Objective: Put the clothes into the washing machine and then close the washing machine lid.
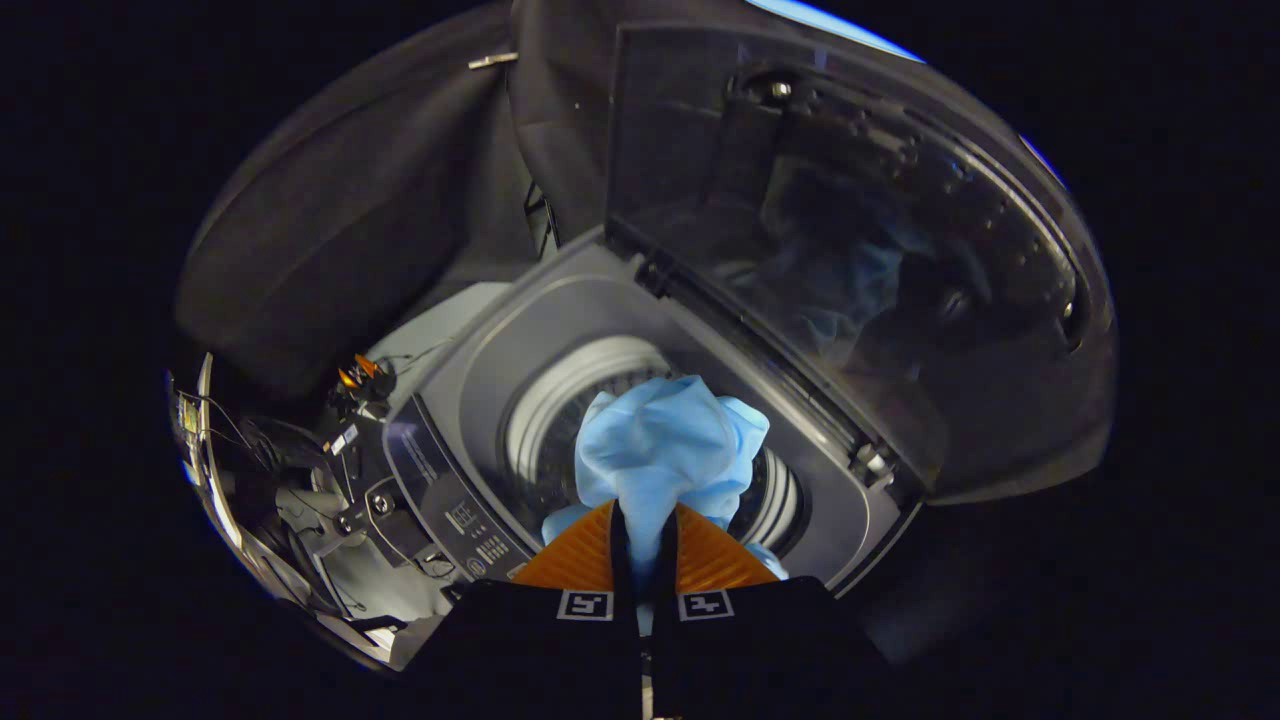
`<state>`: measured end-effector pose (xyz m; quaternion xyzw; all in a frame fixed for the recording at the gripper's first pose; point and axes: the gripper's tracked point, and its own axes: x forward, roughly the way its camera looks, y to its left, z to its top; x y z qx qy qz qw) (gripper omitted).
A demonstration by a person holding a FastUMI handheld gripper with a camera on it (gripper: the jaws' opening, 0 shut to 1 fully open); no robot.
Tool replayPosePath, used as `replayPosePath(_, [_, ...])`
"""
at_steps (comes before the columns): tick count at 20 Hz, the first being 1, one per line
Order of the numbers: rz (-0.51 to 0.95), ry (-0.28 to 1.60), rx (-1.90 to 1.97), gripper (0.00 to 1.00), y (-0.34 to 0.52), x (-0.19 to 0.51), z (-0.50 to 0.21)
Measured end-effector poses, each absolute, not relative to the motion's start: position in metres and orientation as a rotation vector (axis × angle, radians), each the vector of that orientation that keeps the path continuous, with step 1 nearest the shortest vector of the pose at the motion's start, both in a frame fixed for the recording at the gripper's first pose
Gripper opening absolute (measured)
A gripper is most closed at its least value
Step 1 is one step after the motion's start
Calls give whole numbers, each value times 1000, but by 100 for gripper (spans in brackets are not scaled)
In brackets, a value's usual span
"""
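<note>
Blue cloth point(665, 445) is pinched in the claw point(640, 545), whose two fingers stand nearly together with just a thin fold of the fabric squeezed between them. Most of the garment bunches up just ahead of the fingertips, and a little spills out to either side of them.

Directly beyond the bunch lies the drum point(560, 420) of the washer point(480, 360), its ribbed metal wall curving around behind the cloth. The garment hangs over the mouth of the drum, but whether its far end already touches the inside I cannot tell. What little of the drum is visible past the cloth looks bare of other laundry.

Ahead and to the left runs the control panel point(445, 500) along the washer's rim. Farther off, rising beyond the opening and to the right, the lid point(830, 230) stands fully raised; its dark glass mirrors a faint blue patch of the cloth.

My reading of progress: the loading step is mid-way. The garment has reached the opening but is not released, so dropping it in and then bringing the lid down are both left to do.
</note>
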<state>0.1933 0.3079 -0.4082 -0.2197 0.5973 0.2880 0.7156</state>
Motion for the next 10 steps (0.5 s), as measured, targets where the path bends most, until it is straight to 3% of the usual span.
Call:
replayPosePath(4, [652, 1327, -485, 19, 310, 192, -407])
replayPosePath(7, [685, 1275, -481, 100, 317, 196, -399])
replayPosePath(10, [694, 1245, -461, 100, 323, 199, -394])
